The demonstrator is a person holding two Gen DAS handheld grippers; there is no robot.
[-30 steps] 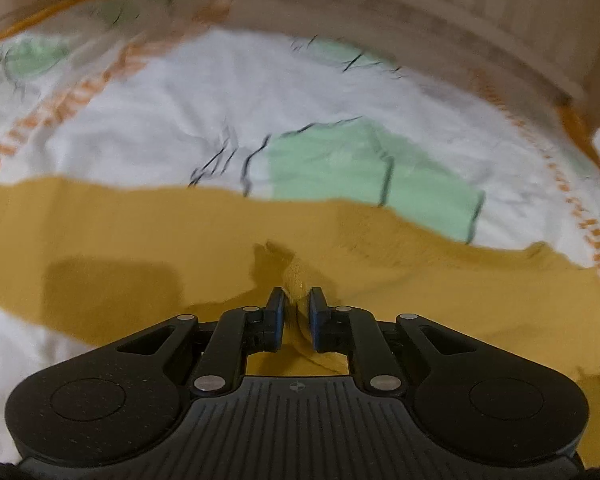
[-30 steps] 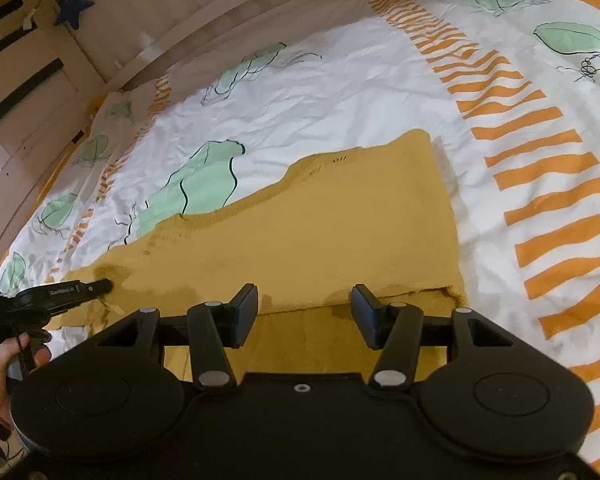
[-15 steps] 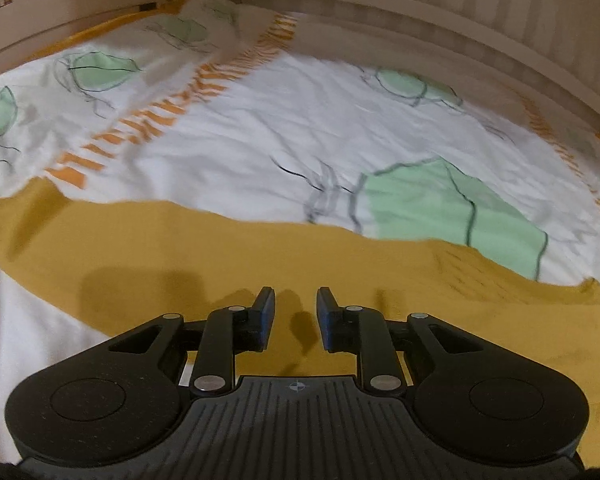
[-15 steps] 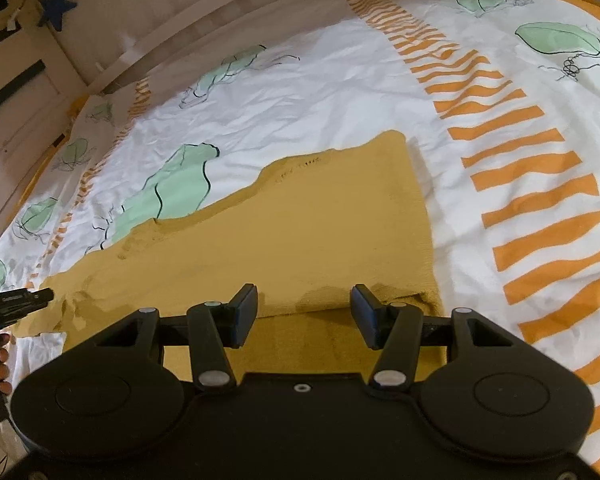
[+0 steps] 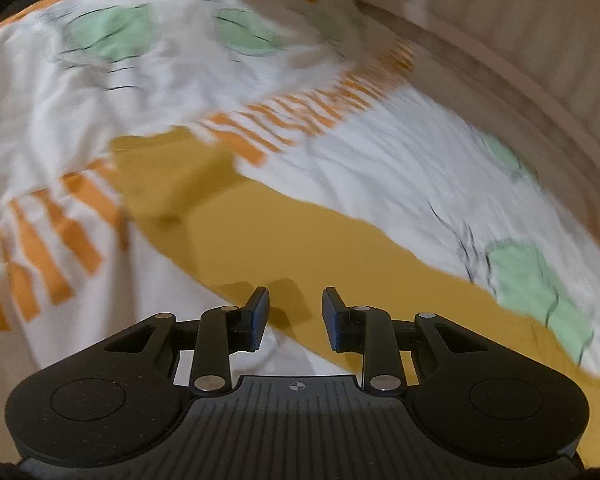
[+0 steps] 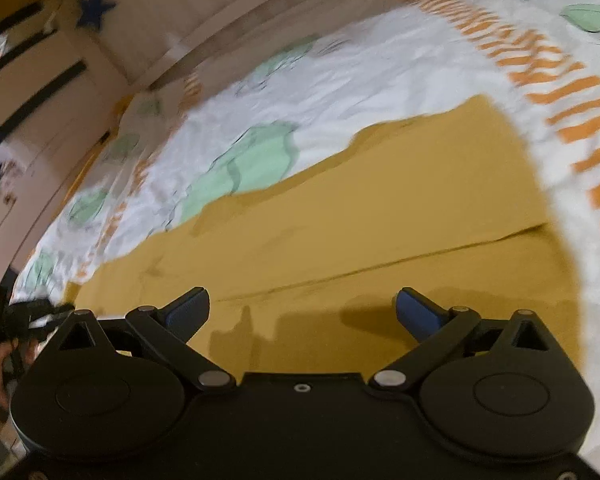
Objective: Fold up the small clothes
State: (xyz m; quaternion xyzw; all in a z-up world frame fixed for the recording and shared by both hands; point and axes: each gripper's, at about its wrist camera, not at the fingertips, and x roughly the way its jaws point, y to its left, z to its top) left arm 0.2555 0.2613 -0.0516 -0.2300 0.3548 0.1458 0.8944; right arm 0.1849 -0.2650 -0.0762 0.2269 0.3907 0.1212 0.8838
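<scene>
A mustard-yellow garment (image 6: pixel 372 216) lies flat on the bed, folded over once, with a fold edge running across it. In the left wrist view it (image 5: pixel 292 240) stretches as a long band from upper left to lower right. My left gripper (image 5: pixel 295 318) is open and empty, low over the garment's near edge. My right gripper (image 6: pixel 302 312) is wide open and empty, just above the garment's lower layer. The left gripper also shows at the far left of the right wrist view (image 6: pixel 36 314), held in a hand.
The bed cover (image 5: pixel 380 160) is white with green leaf prints and orange striped bands. A wooden bed rail (image 6: pixel 260 12) runs along the far side. A blue star (image 6: pixel 96 10) hangs on the wall. Both views are motion-blurred.
My left gripper let go of the garment, opened and swung left along it. My right gripper opened wider and moved closer over the garment.
</scene>
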